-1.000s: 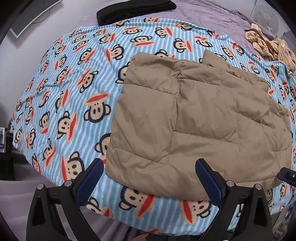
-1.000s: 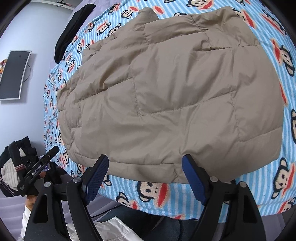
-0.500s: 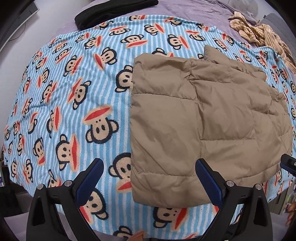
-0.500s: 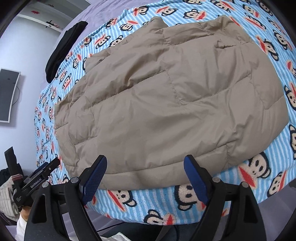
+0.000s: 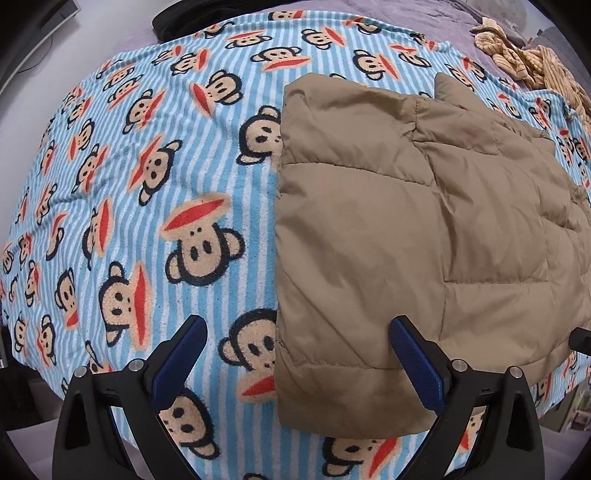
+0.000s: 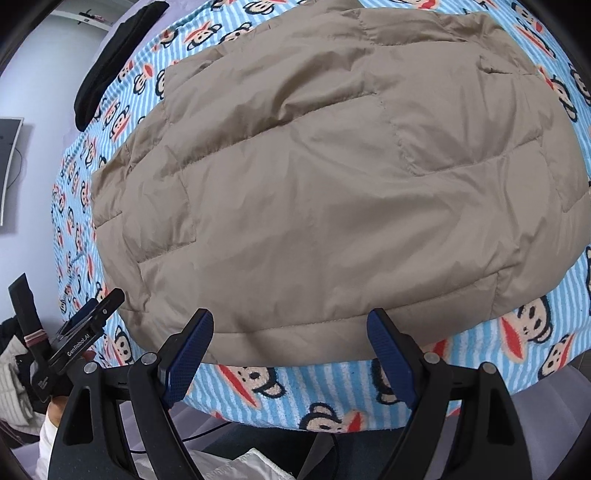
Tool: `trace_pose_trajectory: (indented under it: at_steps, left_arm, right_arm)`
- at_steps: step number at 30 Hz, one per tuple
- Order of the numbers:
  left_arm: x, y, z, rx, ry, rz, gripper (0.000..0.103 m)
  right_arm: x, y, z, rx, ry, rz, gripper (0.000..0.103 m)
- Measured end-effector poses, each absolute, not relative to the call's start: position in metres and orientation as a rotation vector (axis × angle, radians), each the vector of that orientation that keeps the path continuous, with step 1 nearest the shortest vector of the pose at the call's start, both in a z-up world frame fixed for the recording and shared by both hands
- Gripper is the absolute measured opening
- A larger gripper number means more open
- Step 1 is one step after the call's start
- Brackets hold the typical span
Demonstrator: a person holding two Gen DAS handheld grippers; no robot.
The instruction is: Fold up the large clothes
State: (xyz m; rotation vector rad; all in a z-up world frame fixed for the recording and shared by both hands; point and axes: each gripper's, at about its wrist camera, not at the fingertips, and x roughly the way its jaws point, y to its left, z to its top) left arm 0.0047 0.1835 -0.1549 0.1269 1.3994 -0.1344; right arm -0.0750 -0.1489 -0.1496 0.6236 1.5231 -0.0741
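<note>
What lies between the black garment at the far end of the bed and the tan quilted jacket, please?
Only the monkey-print blanket lies between the black garment and the tan quilted jacket; the stretch is otherwise bare, seen in the left wrist view.

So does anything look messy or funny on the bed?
Mostly tidy. The tan puffer jacket lies flat on the monkey blanket. Only a yellow striped garment sits crumpled in the far corner, unfolded.

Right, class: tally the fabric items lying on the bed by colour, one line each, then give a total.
Tan: 1, the quilted jacket
Blue striped monkey print: 1, the blanket
Black: 1, the folded garment
Yellow-beige striped: 1, the crumpled garment
Total: 4
</note>
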Motion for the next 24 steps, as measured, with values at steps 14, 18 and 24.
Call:
trace_pose_trajectory:
  at_steps: [14, 18, 24]
  left_arm:
    - [0.043, 0.201, -0.184, -0.079, 1.460, -0.462, 0.100]
    - [0.059, 0.212, -0.197, -0.186, 1.497, -0.572, 0.100]
    - [0.076, 0.214, -0.218, -0.344, 1.547, -0.672, 0.100]
  right_arm:
    - [-0.064, -0.149, -0.167, 0.613, 1.567, -0.106, 0.087]
    - [-0.062, -0.151, -0.170, 0.617, 1.571, -0.111, 0.087]
    - [-0.059, -0.154, -0.176, 0.626, 1.581, -0.116, 0.087]
